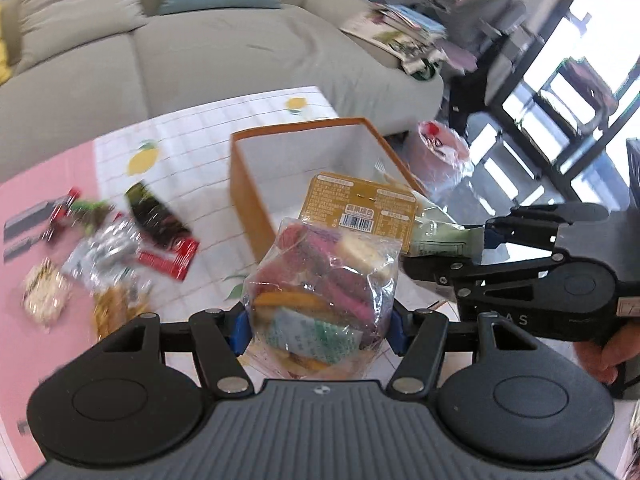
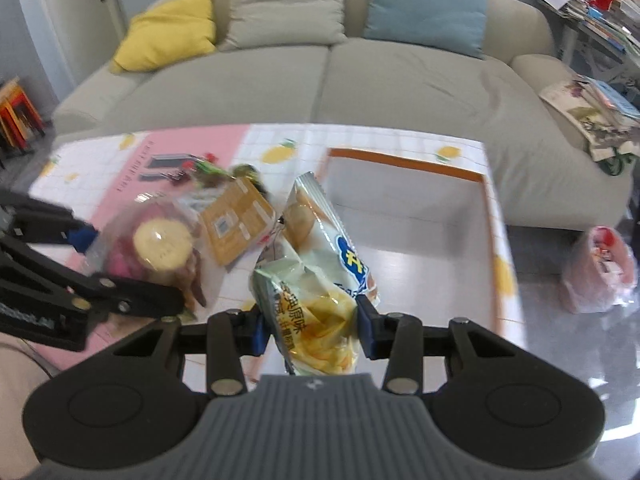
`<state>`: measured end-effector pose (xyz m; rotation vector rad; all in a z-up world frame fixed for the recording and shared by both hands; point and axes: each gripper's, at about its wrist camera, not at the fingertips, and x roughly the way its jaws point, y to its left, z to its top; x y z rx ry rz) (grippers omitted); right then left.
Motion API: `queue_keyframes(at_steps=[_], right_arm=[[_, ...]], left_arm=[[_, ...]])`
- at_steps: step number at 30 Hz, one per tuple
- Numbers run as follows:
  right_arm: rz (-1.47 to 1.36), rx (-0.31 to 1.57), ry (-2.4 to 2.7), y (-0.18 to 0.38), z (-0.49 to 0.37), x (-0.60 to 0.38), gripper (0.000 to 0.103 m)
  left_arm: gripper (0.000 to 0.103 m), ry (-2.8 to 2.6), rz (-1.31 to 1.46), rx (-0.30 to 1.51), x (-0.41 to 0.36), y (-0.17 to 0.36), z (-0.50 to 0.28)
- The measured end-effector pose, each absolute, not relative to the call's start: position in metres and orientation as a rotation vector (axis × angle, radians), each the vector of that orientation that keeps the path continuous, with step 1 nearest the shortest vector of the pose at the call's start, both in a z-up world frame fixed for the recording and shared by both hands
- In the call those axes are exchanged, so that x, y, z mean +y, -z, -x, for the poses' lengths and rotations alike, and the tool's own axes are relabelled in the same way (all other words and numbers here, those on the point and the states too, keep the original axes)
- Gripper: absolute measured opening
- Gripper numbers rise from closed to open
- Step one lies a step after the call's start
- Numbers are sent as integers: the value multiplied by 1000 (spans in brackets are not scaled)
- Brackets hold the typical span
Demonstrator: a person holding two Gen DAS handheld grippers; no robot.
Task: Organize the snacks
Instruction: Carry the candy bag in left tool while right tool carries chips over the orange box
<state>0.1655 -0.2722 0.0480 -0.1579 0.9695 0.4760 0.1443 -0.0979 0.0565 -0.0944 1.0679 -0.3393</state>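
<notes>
My left gripper (image 1: 318, 330) is shut on a clear bag of mixed dried fruit chips (image 1: 324, 280) with a tan label card (image 1: 360, 206), held above the table just in front of the orange box (image 1: 248, 196). My right gripper (image 2: 314, 330) is shut on a pale green chip packet (image 2: 316, 280) and holds it up beside the box's (image 2: 404, 162) left wall. The box is open, white inside, and looks empty. The two held snacks hang side by side; the right gripper shows in the left wrist view (image 1: 476, 242), the left gripper in the right wrist view (image 2: 84, 240).
Several loose snack packets (image 1: 104, 248) lie on the pink and white lemon-print tablecloth (image 1: 188, 152) left of the box. A grey sofa (image 2: 320, 72) stands behind the table. A pink plastic bag (image 2: 600, 272) sits on the floor to the right.
</notes>
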Motion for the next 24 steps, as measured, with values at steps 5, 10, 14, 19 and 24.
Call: queue_keyframes(at_steps=[5,10,14,19,24], right_arm=[[208,1045,-469,-37,-191,-303,41],[260,1119,-506,-13,-215,-318,41],[320,1154,-532,5,-229,-321,41],[338,1181,-567,27,-242,-325,41],[379,1200,-603,45,-248,-326,41]], left_arm=[[71,390,22,1110,-133,-45,-168],[71,437,-106,1156,-172,-27,-186],[71,436,-187,1186,-191,-8,-202],[71,435,-258,1225,-202,12,-217],[71,442,-333,1257,-211,32,-223]])
